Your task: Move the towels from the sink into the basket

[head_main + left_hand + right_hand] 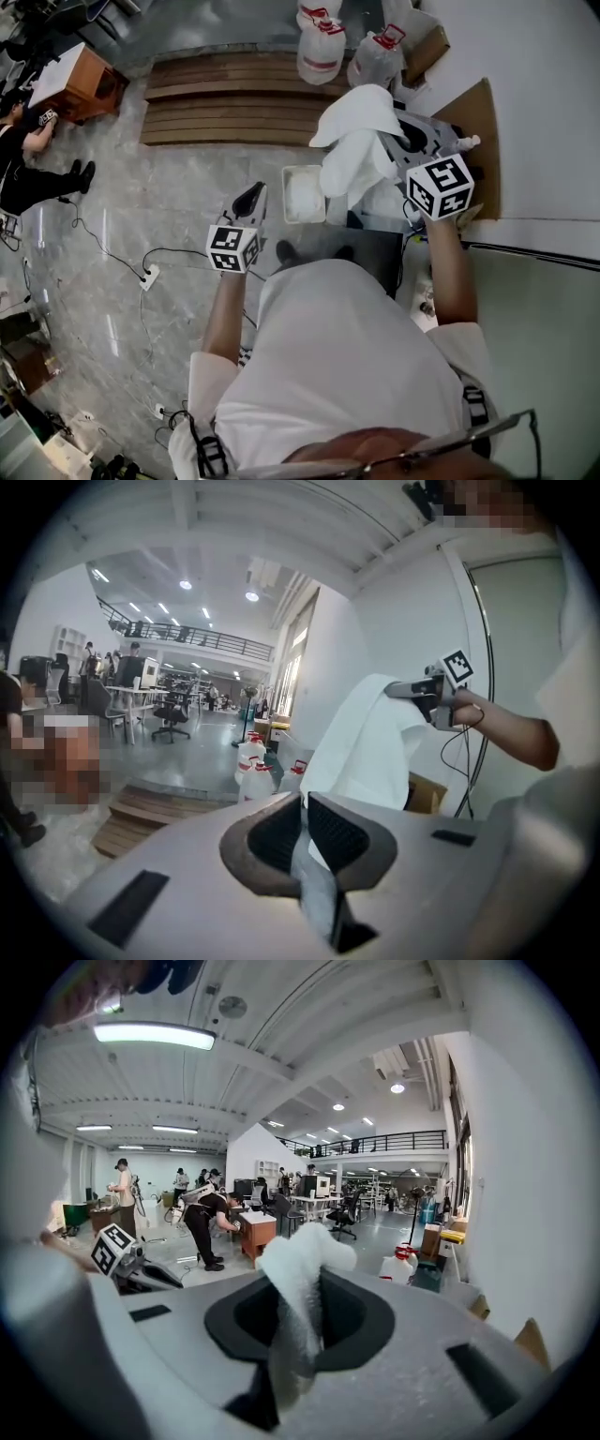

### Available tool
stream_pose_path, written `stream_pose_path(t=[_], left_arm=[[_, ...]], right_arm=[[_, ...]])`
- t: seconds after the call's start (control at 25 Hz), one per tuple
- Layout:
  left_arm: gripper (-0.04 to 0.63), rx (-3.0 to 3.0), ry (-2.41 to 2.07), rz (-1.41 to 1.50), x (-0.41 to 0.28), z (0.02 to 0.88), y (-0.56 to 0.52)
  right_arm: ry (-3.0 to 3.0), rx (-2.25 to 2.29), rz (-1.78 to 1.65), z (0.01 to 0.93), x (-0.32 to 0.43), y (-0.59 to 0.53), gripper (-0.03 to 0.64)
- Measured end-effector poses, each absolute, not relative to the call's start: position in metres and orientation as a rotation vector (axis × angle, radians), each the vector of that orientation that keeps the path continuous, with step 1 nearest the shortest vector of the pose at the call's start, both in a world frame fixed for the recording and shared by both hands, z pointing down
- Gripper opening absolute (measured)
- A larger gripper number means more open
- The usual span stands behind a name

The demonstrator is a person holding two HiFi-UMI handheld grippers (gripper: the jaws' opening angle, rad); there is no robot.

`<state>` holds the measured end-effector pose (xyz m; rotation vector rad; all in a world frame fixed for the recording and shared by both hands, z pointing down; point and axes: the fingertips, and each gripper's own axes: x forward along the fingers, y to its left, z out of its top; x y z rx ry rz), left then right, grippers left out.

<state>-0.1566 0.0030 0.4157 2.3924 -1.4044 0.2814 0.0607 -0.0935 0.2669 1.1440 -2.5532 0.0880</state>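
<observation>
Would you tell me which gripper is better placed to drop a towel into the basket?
Right: the right gripper is clamped on a white towel hanging near the white basket; the left gripper holds nothing.

The towel [361,141] in right gripper [298,1309] hangs right of basket [287,197], left gripper [251,199] opposite.

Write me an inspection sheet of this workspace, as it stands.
Surface: grey floor; the sink cannot be made out.
Job's things: white towel hanging from the right gripper; white basket beside it in the head view.
Clutter: jugs, cardboard, wooden pallet.
Grippers: right gripper shut on the towel; left gripper shut, empty.
Cables: cable and power strip on the floor.
Surroundings: open workshop; person bent at a wooden cabinet.
</observation>
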Motion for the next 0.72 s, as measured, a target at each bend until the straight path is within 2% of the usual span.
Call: stream_pose_path(t=[0.32, 0.72], left_arm=[[0.025, 2.32, -1.412, 0.311, -0.196, 0.456, -0.001], [0.025, 2.216, -1.316, 0.409, -0.212, 0.579, -0.002]], right_arm=[[-2.475, 1.056, 0.258, 0.371, -0.007, -0.108, 0.071], [-2.149, 1.057, 0.67, 0.659, -0.049, -0.092, 0.071]])
